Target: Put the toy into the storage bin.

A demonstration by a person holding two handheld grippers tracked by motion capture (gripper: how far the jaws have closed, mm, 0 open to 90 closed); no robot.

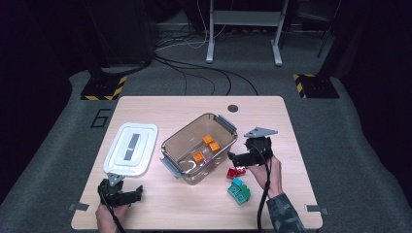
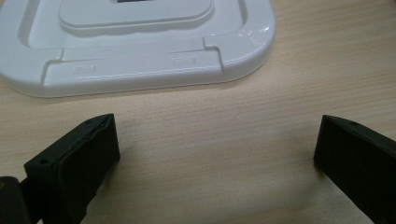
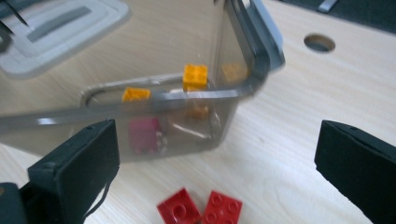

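Pink brick [image 3: 144, 134] inside clear box [image 3: 233, 88]

Large figure, seemingly a 6 [image 1: 99, 118], on the grey floor mat [image 1: 58, 121]

Black hand-held gripper [image 1: 236, 158], grey triangular plate, camouflage sleeve [image 1: 285, 215].

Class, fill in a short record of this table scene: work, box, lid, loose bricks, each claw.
Work: putting toy bricks into a box
Box: clear, open, orange bricks and a pink brick inside
Lid: white, flat on the table, left of the box
Loose bricks: red, green, right of the box
Left claw: open, empty
Right claw: open, empty, above the red bricks
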